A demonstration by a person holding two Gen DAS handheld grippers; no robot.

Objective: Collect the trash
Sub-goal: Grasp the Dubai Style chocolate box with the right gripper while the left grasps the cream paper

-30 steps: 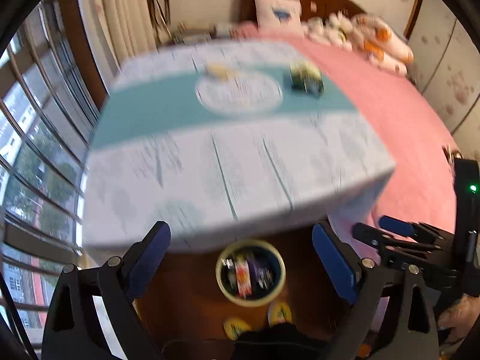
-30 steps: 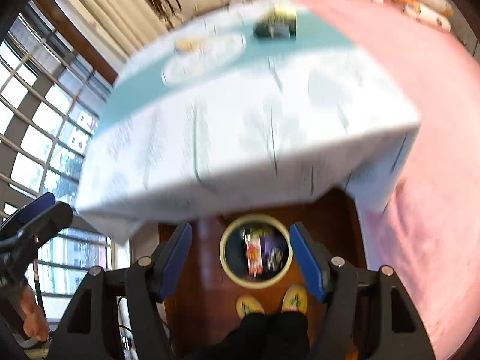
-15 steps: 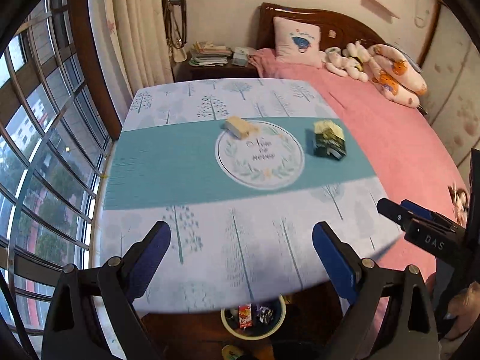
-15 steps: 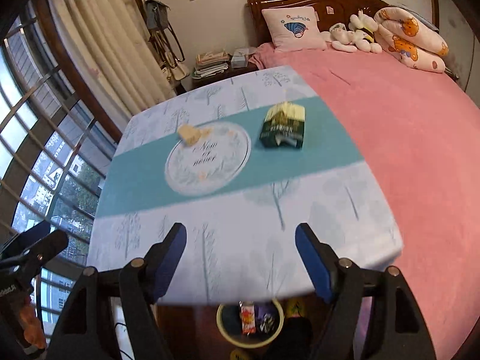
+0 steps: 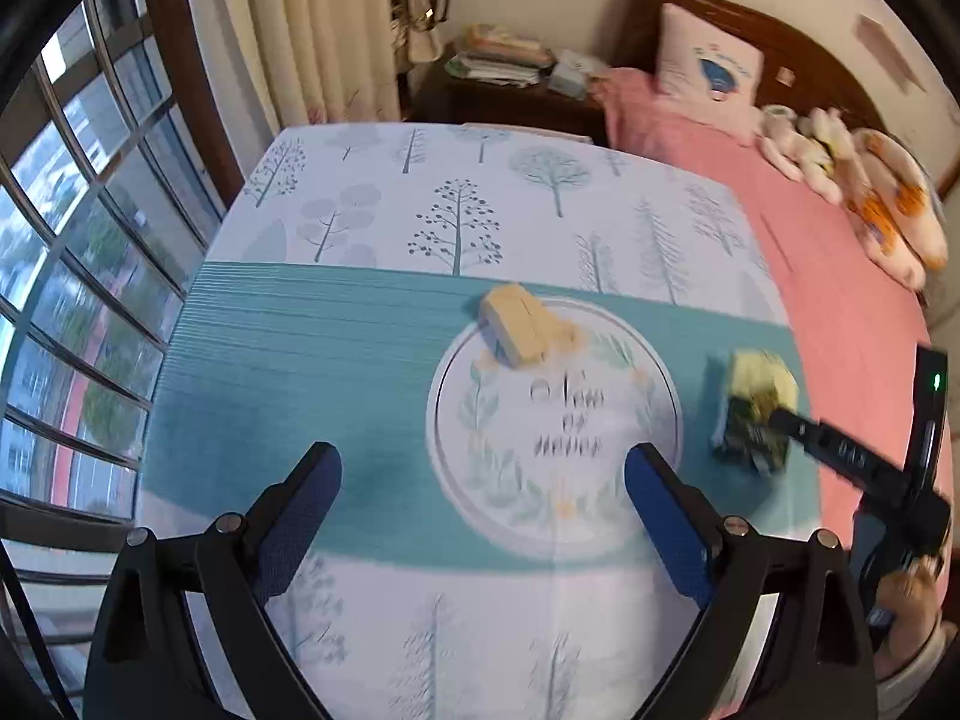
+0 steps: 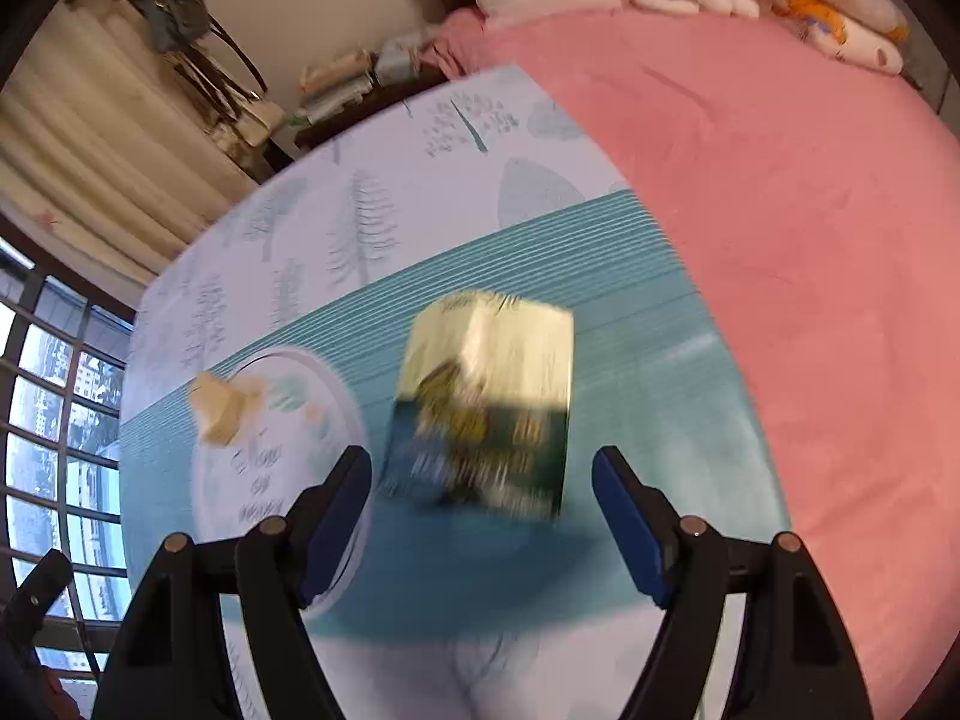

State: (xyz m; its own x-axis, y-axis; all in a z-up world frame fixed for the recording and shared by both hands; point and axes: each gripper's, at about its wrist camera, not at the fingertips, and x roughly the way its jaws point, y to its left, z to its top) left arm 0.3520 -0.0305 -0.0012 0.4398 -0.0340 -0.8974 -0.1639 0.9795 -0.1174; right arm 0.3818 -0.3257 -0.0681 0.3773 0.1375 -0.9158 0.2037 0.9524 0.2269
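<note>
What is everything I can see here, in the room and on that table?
Crumpled green and yellow snack packet: one, on the teal band, ahead of the right gripper.
Pale yellow folded wrapper: one, at the printed circle's edge.
Tree-print white and teal tablecloth: one, covering the table.
Pink bedspread: one, beside the table.
Pink pillow: one, at the headboard.
Left gripper: black with blue pads, open.
Right gripper: same, open, empty.
</note>
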